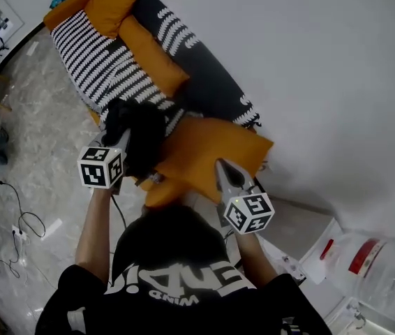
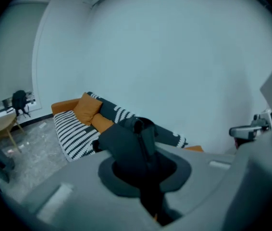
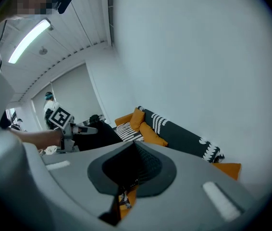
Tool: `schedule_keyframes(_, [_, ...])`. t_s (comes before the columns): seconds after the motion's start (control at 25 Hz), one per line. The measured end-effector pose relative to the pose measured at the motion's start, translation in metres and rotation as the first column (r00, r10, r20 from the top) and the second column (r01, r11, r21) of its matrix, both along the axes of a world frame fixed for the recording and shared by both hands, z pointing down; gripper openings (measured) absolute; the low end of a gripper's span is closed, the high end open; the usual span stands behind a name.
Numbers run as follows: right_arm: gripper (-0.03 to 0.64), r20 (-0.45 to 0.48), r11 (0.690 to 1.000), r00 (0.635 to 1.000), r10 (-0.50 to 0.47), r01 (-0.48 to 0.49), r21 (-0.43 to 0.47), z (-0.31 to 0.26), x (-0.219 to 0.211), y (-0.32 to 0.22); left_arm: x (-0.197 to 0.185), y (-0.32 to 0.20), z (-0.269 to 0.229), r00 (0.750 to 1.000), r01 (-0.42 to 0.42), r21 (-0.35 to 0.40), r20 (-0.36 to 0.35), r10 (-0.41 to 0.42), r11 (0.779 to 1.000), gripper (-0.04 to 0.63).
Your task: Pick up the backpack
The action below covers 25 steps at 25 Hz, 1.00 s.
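Backpack (image 1: 136,132), black, hangs before the striped sofa (image 1: 114,68), at ten o'clock from the big orange cushion (image 1: 204,155). The left hand-held gripper (image 1: 123,142) pinches its fabric. At the cushion's five o'clock, the right hand-held gripper (image 1: 222,167) has its jaws pressed together.

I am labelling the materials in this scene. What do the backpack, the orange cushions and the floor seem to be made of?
Backpack: black woven fabric, perhaps nylon, with a matte finish; it hangs limp and folds on itself.
Orange cushions: matte cloth over soft filling; they look plump, with rounded edges.
Floor: polished stone or marble-look tile, going by its grey veining; which of the two cannot be told.
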State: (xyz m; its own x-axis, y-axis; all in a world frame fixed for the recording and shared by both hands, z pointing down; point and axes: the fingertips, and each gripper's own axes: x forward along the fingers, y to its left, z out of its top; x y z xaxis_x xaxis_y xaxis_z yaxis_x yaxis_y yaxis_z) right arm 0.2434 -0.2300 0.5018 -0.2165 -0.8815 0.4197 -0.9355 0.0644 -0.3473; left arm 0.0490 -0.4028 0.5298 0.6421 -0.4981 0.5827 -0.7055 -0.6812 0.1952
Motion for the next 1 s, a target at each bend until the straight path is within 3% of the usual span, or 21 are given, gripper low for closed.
schedule_keyframes(0.16, [0.000, 0.006, 0.998, 0.998, -0.060, 0.059, 0.038, -0.009, -0.010, -0.005, -0.013, 0.032, -0.053, 0.998, 0.048, 0.067, -0.050, -0.045, 0.997, 0.043])
schedule_keyframes(0.36, [0.000, 0.013, 0.988, 0.991, -0.132, 0.131, 0.082, -0.023, -0.025, -0.001, -0.027, 0.068, -0.087, 0.991, 0.089, 0.085, -0.107, -0.080, 0.992, 0.041])
schedule_keyframes(0.72, [0.002, 0.026, 0.956, 0.960, -0.278, 0.274, 0.103, -0.023, -0.059, 0.010, -0.059, 0.134, -0.106, 0.974, 0.201, 0.090, -0.127, -0.189, 0.975, 0.040])
schedule_keyframes(1.0, [0.000, 0.029, 0.947, 0.949, -0.313, 0.309, 0.090, -0.014, -0.095, 0.036, -0.101, 0.189, -0.112, 0.962, 0.255, 0.091, -0.130, -0.242, 0.963, 0.041])
